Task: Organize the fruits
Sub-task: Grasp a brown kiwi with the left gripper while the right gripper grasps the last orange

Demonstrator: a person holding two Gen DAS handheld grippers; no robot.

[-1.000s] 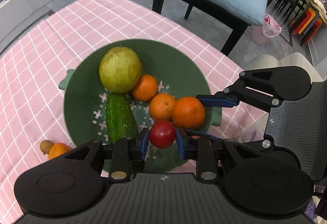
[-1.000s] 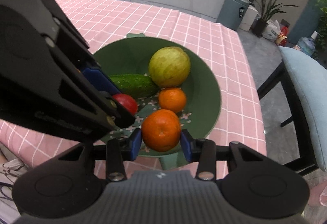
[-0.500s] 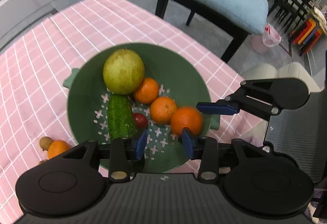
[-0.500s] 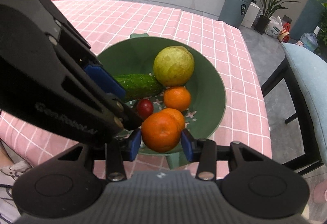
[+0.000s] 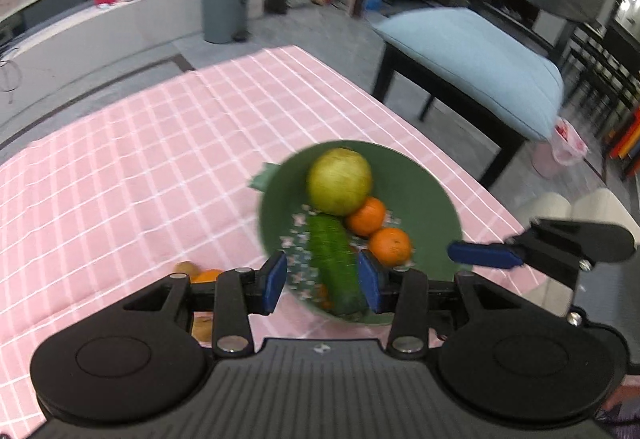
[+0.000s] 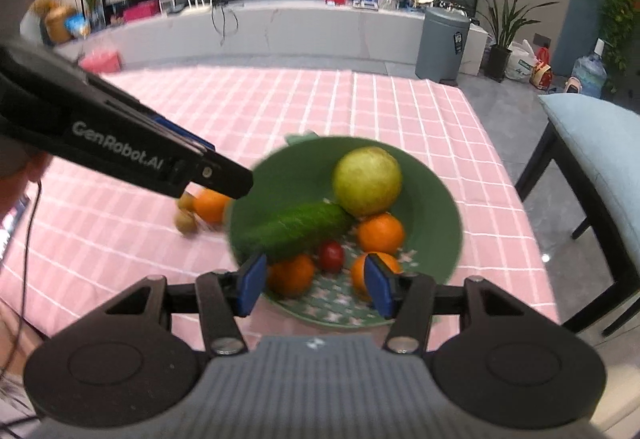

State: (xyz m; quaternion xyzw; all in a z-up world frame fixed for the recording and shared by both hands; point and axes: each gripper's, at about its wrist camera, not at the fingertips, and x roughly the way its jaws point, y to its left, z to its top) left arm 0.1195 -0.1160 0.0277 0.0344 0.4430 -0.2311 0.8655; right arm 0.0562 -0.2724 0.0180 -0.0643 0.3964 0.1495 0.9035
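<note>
The counter [image 6: 280, 107] carries a pink checked cloth, and the green bowl [image 6: 436, 199] stands near its corner, beside a chair with a light blue cushion [image 5: 472, 59]. Inside the bowl, the yellow-green round fruit [image 6: 367, 181] lies at the far side and touches the cucumber [image 6: 296, 229], which lies across the middle. 4 oranges are in the bowl in the right wrist view: 1 [image 6: 380, 233] just under the round fruit, 1 [image 6: 291, 275] near the front rim, 1 [image 6: 366, 273] partly hidden behind a blue pad, and the small red tomato [image 6: 331, 255] sits between them. Outside the bowl, on the cloth at its left, another orange [image 6: 210, 205] lies together with 2 small brown fruits [image 6: 186, 219].

The left hand-held gripper [image 5: 322, 281] is spread and holds nothing; it hangs over the near rim of the bowl. The right hand-held gripper [image 6: 316, 289] is spread wide too, empty, above the front of the bowl.
</note>
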